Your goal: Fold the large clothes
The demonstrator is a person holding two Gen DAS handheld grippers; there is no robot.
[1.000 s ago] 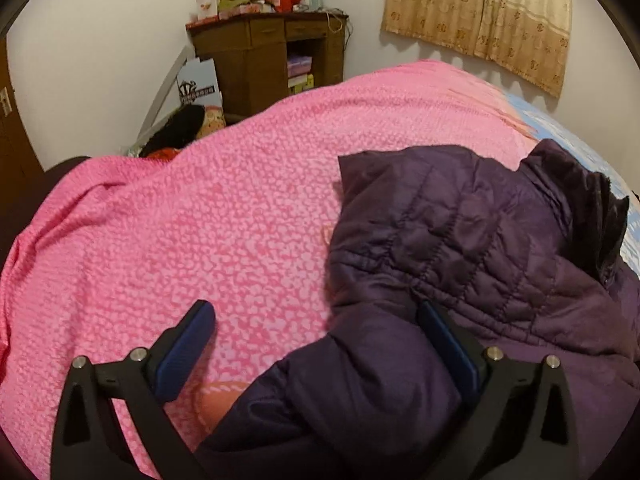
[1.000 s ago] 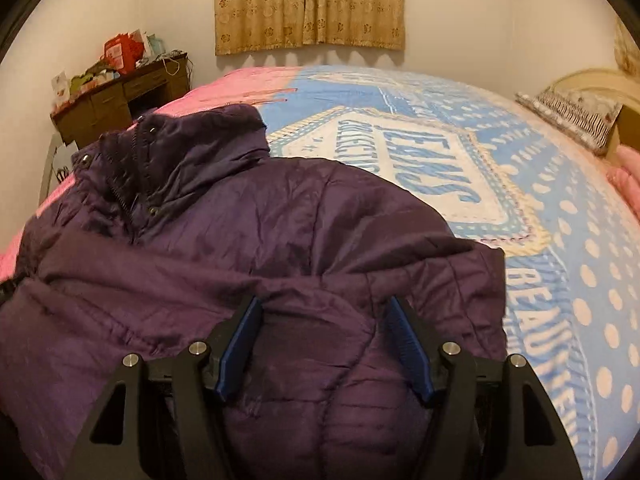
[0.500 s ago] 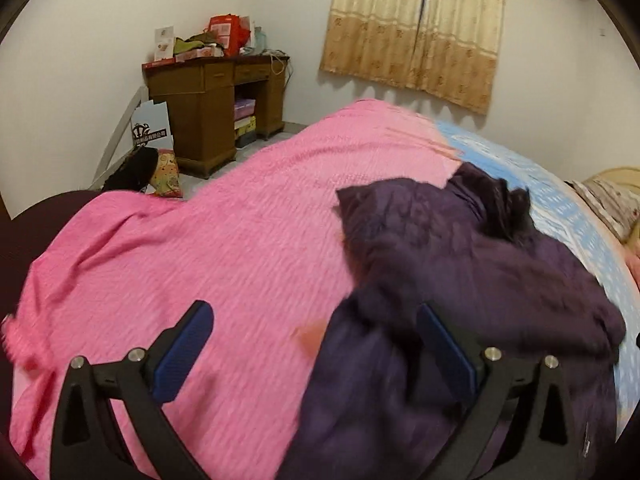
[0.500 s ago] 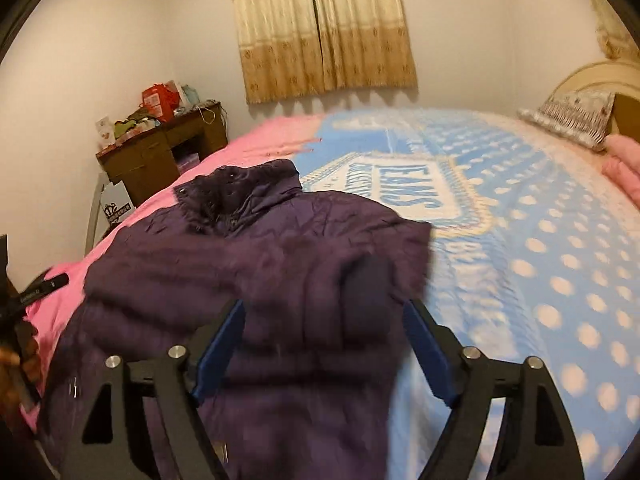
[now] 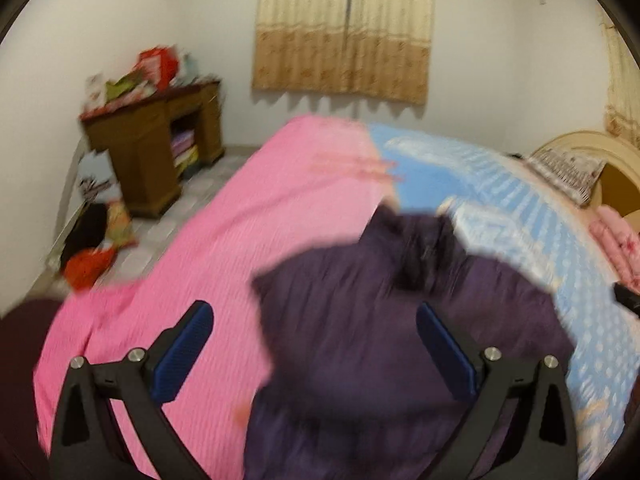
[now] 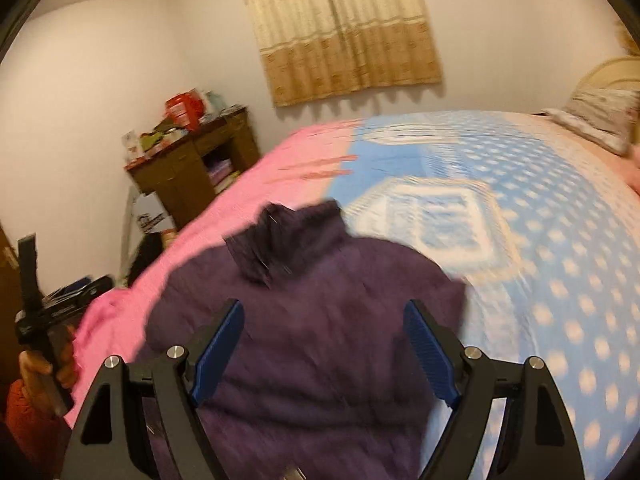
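One purple jacket [image 5: 392,340] is lying folded on the bed, straddling the line where one pink blanket [image 5: 224,264] is meeting one blue dotted blanket [image 6: 560,280]; its collar is pointing toward the far wall. Two grippers are showing. The left gripper [image 5: 316,344] is hanging above the jacket with its two blue-padded fingers [image 5: 182,354] spread wide and nothing between them, so it is released. The right gripper [image 6: 324,352] is likewise hovering over the jacket, its two fingers [image 6: 218,354] standing apart and gripping nothing. In the right wrist view, a hand [image 6: 44,364] at the left edge is holding the handle of the other gripper. One wooden desk [image 5: 152,156] is standing in the far corner with clutter piled on top, too blurred to count. One beige curtain [image 6: 344,28] is hanging on the far wall. At the head of the bed one patterned pillow [image 5: 568,168] is resting by the headboard [image 5: 616,184].
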